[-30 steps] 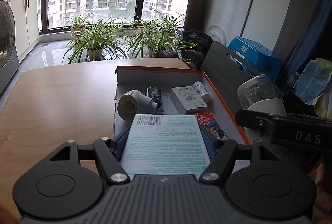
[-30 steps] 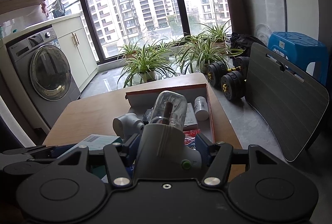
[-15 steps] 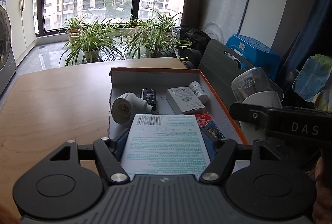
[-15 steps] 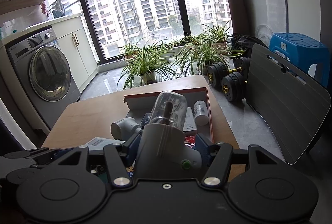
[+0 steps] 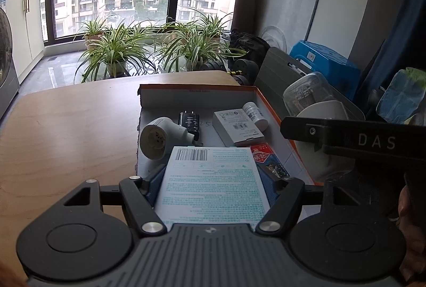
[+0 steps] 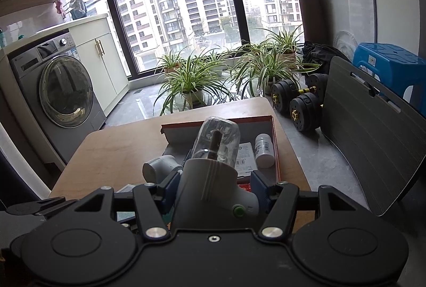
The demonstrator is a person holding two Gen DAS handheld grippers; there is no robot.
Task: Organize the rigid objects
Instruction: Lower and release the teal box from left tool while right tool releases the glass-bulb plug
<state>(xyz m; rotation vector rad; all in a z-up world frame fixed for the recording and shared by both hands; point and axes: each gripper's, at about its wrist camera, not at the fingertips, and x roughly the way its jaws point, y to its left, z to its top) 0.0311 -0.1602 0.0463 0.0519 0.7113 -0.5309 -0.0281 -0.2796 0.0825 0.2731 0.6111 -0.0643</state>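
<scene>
The orange-edged box holds a white bottle, black adapter.

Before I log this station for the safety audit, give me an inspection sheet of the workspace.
Surface: wooden table, bare around the box.
Job's things: orange-rimmed box holds a white adapter, black plug, white carton, small white bottle, red packet.
Clutter: nothing seen.
Grippers: left gripper shut on flat printed box; right gripper shut on white device with clear dome.
Cables: nothing seen.
Surroundings: potted plants, washing machine, dumbbells, blue stool.
</scene>
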